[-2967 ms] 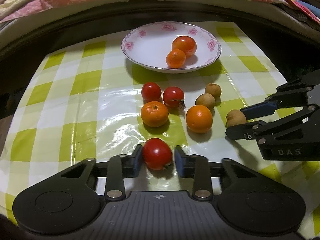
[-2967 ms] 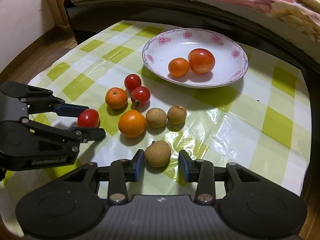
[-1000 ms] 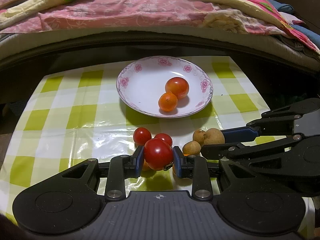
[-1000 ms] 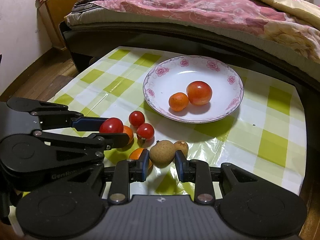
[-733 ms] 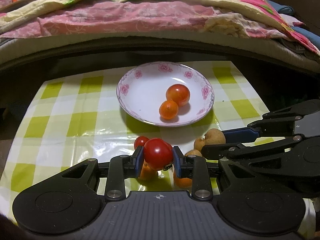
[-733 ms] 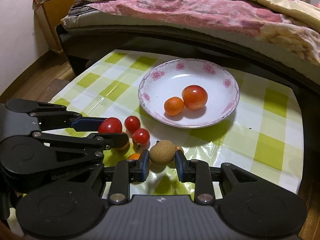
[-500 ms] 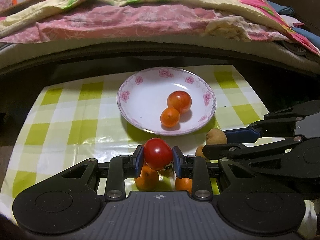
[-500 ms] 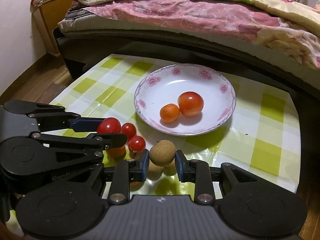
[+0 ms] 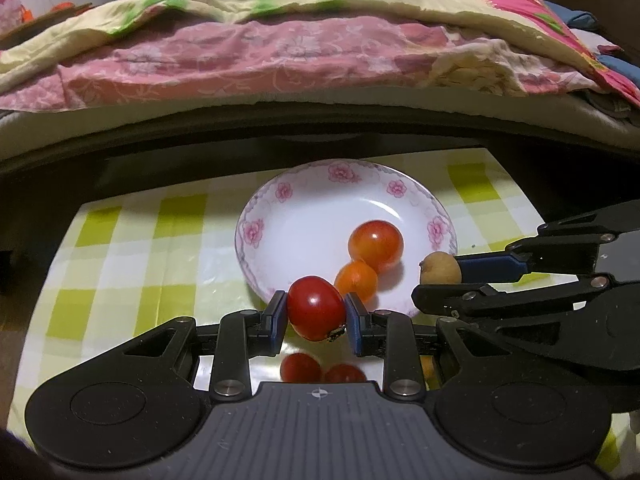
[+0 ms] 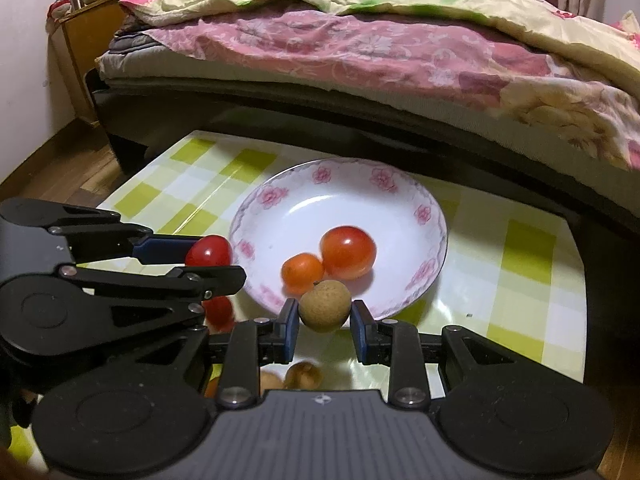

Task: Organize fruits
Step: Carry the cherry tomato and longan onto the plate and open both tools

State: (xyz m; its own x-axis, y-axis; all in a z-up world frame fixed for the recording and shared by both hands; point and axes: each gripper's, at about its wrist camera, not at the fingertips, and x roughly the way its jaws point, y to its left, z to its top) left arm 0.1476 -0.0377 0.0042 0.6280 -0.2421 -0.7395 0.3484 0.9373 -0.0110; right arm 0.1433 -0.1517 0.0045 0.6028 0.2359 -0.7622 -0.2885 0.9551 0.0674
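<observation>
My left gripper (image 9: 317, 312) is shut on a red tomato (image 9: 316, 307) and holds it in the air at the near rim of the white flowered plate (image 9: 304, 212). My right gripper (image 10: 324, 313) is shut on a brown longan (image 10: 325, 305), also raised at the plate's near rim (image 10: 400, 200). The plate holds a large tomato (image 9: 375, 245) and a small orange (image 9: 356, 280). The right gripper shows in the left wrist view (image 9: 448, 280) with the longan (image 9: 440, 269). The left gripper shows in the right wrist view (image 10: 216, 260) with the tomato (image 10: 208, 251).
Two small tomatoes (image 9: 302, 366) and part of an orange lie on the green-checked tablecloth (image 9: 140, 264) below my left gripper. Two longans (image 10: 304, 374) lie below my right gripper. A bed with pink and yellow quilts (image 10: 360, 40) runs along the table's far edge.
Both grippers have closed on their fruits, lifted them off the cloth and carried them forward to the plate's near rim. The loose fruits have slid down behind the gripper bodies.
</observation>
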